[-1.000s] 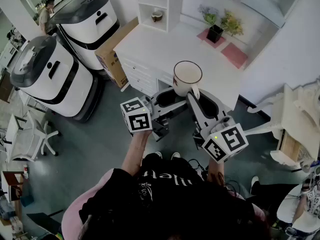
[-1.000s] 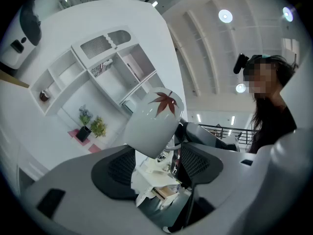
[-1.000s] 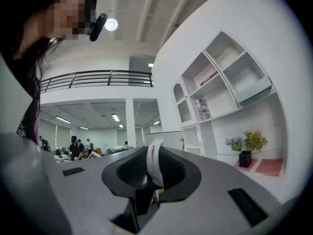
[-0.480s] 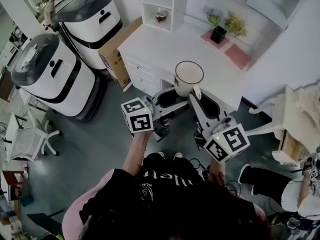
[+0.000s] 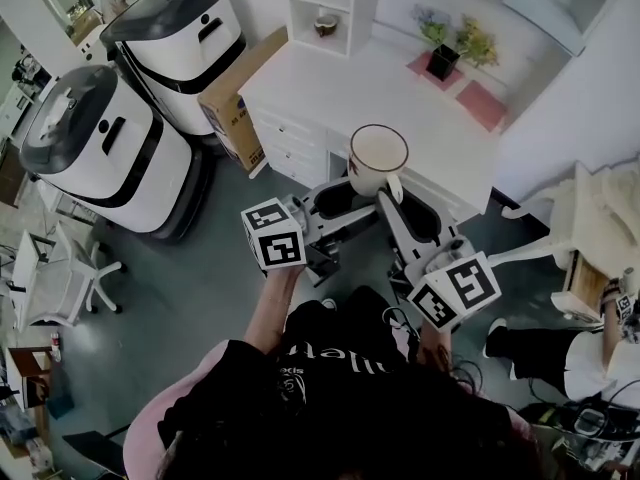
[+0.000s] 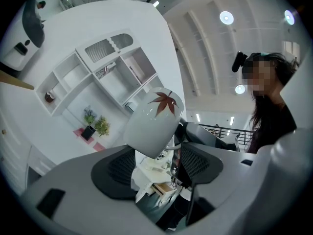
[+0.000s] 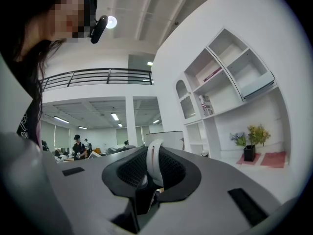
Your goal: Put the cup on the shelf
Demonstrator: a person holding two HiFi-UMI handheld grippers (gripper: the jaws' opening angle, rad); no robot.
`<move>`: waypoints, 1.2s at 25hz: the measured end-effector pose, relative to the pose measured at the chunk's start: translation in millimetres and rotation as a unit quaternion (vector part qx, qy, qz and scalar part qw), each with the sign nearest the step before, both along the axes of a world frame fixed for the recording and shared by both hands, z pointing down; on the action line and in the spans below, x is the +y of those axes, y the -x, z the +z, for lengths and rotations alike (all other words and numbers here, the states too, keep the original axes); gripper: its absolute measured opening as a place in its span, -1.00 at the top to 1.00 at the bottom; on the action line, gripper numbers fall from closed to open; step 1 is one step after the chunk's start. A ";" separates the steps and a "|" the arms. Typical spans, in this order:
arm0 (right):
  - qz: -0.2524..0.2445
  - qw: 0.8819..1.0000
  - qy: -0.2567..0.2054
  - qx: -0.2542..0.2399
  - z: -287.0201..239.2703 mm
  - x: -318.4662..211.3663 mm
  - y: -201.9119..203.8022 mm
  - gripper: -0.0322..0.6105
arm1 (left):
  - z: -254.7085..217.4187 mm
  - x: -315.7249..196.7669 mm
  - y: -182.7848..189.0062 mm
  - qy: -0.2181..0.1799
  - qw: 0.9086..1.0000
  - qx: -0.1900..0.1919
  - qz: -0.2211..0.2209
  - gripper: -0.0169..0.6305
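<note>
Your cup (image 5: 376, 158) looked like glossy, smooth white ceramic. Your right hand-held gripper (image 7: 154, 166) had matt black, mesh-textured pads (image 7: 129, 169) on smooth grey plastic. The tabletop (image 5: 380, 88) looked smooth, matt white; the box (image 5: 236, 90) was plain brown cardboard.

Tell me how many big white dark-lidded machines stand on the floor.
2: the nearer machine at the left, the farther machine behind it beside the cardboard box. Others may be hidden.

White cup (image 6: 149, 124) — red maple-leaf print; pink mats (image 5: 483, 105); white desk (image 5: 370, 83).
</note>
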State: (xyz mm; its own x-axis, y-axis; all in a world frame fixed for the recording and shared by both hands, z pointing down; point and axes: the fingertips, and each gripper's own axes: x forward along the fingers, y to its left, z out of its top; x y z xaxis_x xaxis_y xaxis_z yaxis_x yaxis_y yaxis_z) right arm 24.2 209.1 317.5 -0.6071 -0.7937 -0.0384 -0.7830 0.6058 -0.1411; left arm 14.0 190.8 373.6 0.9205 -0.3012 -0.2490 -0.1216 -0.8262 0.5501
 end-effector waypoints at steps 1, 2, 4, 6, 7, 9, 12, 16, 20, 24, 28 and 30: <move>0.001 1.000 0.002 0.000 1.4 -1.8 0.7 0.62 | 1.3 -1.5 0.5 0.002 1.000 0.000 0.001 0.04; 0.001 1.000 0.004 0.000 2.9 -3.8 0.6 0.62 | 2.9 -3.2 0.5 0.004 1.000 0.001 0.001 0.04; 0.003 1.000 0.007 -0.001 5.5 -8.7 -0.6 0.62 | 5.7 -7.7 -0.5 0.008 1.000 0.002 0.000 0.04; 0.003 1.000 0.009 -0.002 7.0 -14.9 -0.9 0.62 | 7.7 -13.7 -0.7 0.010 1.000 0.002 -0.002 0.04; 0.003 1.000 0.010 -0.002 7.8 -18.5 -0.7 0.62 | 8.5 -17.2 -0.6 0.011 1.000 0.001 -0.002 0.04; 0.002 1.000 0.012 -0.003 9.3 -27.3 -1.4 0.62 | 10.0 -25.9 -1.0 0.011 1.000 -0.001 -0.002 0.04; -0.003 1.000 0.013 -0.005 11.3 -46.3 -5.8 0.62 | 11.7 -44.8 -5.0 0.011 1.000 -0.002 -0.006 0.04; -0.010 1.000 0.009 -0.009 12.6 -84.7 -15.8 0.62 | 12.7 -83.7 -14.6 0.006 1.000 -0.008 -0.010 0.04; -0.013 1.000 0.004 -0.009 10.1 -133.1 -30.8 0.62 | 9.6 -132.7 -29.2 0.001 1.000 -0.012 -0.013 0.04; -0.015 1.000 0.005 -0.007 4.1 -182.2 -52.9 0.62 | 3.7 -181.7 -51.8 0.002 1.000 -0.009 -0.015 0.04; -0.014 1.000 -0.001 -0.008 -2.9 -224.4 -72.9 0.62 | -3.4 -224.4 -71.6 -0.004 1.000 -0.010 -0.016 0.04; -0.015 1.000 -0.002 -0.008 -4.4 -243.1 -82.0 0.62 | -5.2 -243.5 -80.8 -0.006 1.000 -0.012 -0.015 0.04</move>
